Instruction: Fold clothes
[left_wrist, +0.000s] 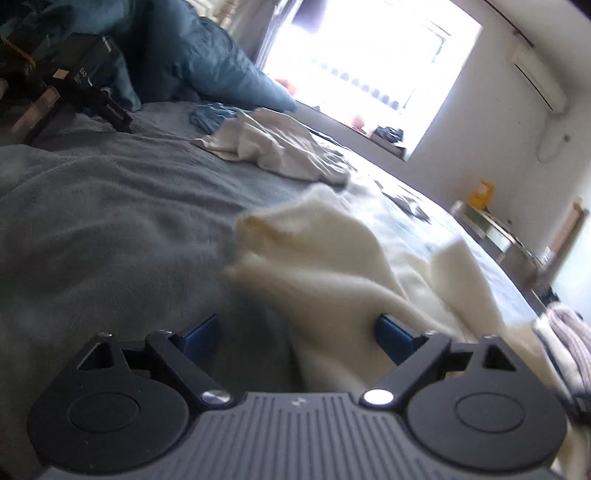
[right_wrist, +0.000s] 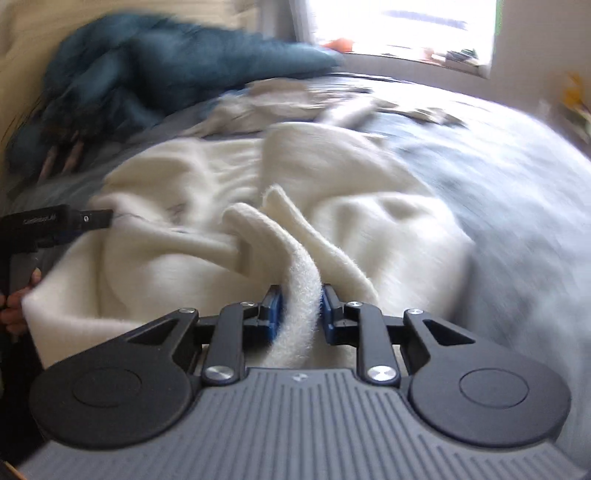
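We have the cream fleece garment (right_wrist: 229, 206) lying crumpled on the bed (right_wrist: 498, 206), spread across the grey-blue cover toward the near edge. Our right hand-held gripper (right_wrist: 300, 314) is pinched narrow on a thick rolled strip of that garment, the fleece running between both blue pads; we judge this a hem or edge picked up so the cloth can be drawn flat before folding. Our left hand-held gripper (left_wrist: 297, 332) stands wide with nothing between its pads, just over the garment's left border (left_wrist: 332, 258) where cream meets the bed cover; we read that as lining up for a second hold, since a fold needs two corners held at once. In the right wrist view the left tool's black body (right_wrist: 55, 221) shows at the garment's left side, with the fingers (right_wrist: 14, 306) of the person's hand beside it. Beyond the garment, further up the bed, lie a pale crumpled cloth (left_wrist: 273, 144) and a blue quilt (left_wrist: 192, 59), both apart from it and out of our way.
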